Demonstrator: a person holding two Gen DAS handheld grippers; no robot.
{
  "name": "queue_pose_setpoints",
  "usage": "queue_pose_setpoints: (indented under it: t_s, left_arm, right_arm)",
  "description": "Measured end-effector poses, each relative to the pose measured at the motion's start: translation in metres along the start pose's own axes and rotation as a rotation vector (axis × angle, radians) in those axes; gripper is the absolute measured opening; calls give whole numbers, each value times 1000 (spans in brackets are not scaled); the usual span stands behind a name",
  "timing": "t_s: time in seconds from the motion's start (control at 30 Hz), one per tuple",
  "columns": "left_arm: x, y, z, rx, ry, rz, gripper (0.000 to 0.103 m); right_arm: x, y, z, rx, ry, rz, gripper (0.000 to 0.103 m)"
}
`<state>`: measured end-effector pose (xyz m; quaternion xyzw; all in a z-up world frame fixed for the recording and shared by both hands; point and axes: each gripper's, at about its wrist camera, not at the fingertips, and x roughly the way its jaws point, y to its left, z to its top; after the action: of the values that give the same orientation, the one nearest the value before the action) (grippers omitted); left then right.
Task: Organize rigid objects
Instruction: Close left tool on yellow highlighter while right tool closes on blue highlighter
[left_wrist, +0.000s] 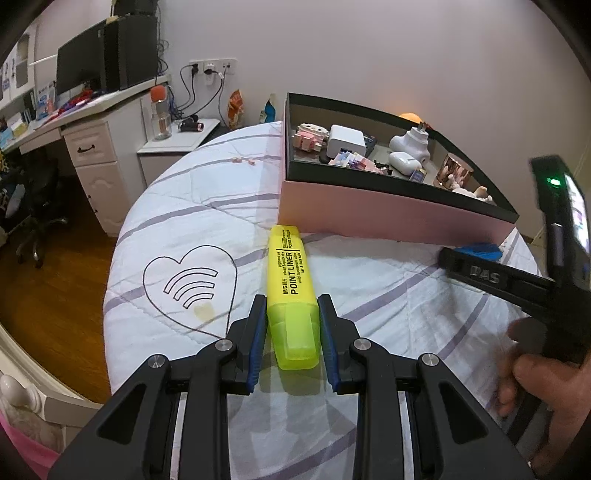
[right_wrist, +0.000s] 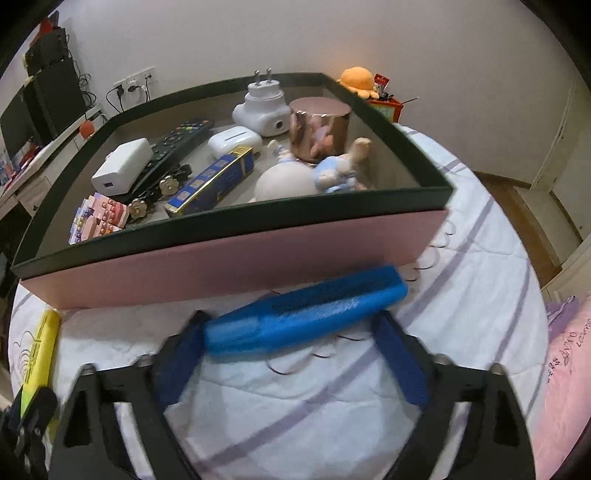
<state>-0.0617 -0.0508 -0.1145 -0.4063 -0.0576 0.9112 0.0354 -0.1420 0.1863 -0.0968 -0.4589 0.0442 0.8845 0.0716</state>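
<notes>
Our left gripper (left_wrist: 292, 314) has its blue pads (left_wrist: 258, 332) narrowed on either side of the yellow highlighter's (left_wrist: 291, 291) cap end, close against it, though we cannot tell if they actually press it. The highlighter lies on the white quilt (left_wrist: 177, 206), its far end just short of the pink box (left_wrist: 369, 210). Our right gripper (right_wrist: 291, 332) stands wide, the blue highlighter (right_wrist: 306, 314) lying crosswise between its fingers, close to the box's near wall; that view is blurred. Inside the box we see a charger (right_wrist: 122, 170), a remote (right_wrist: 177, 144), a copper tin (right_wrist: 319, 129) and a small blue carton (right_wrist: 214, 181).
</notes>
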Motion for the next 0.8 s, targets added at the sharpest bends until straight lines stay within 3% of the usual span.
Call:
queue_pose_setpoints:
  t_s: [0.1,0.23,0.3,0.53,0.7,0.8]
  left_arm:
    - [7,0,1,4,16,3,27]
    - [11,-2,1,15,18,14,27]
    - [12,-2,3,19,20,19,27]
    - [18,-5,6,29,17,39,27]
    - [17,-4,6,21,16,34,27]
    - [17,-5,5,21,15,39,27]
  right_arm:
    - [-5,-12,-3,9,0,18,65]
    - [-7,-18,-3,52,-5,26,65]
    - [-6,-18,-3,71,-12,21,71]
    - [-1,-6,3,56,-23,-25,68]
    - [-7,-32,-2,68,-37,18,20]
    - [-10,-50,-5,69,-24,68,8]
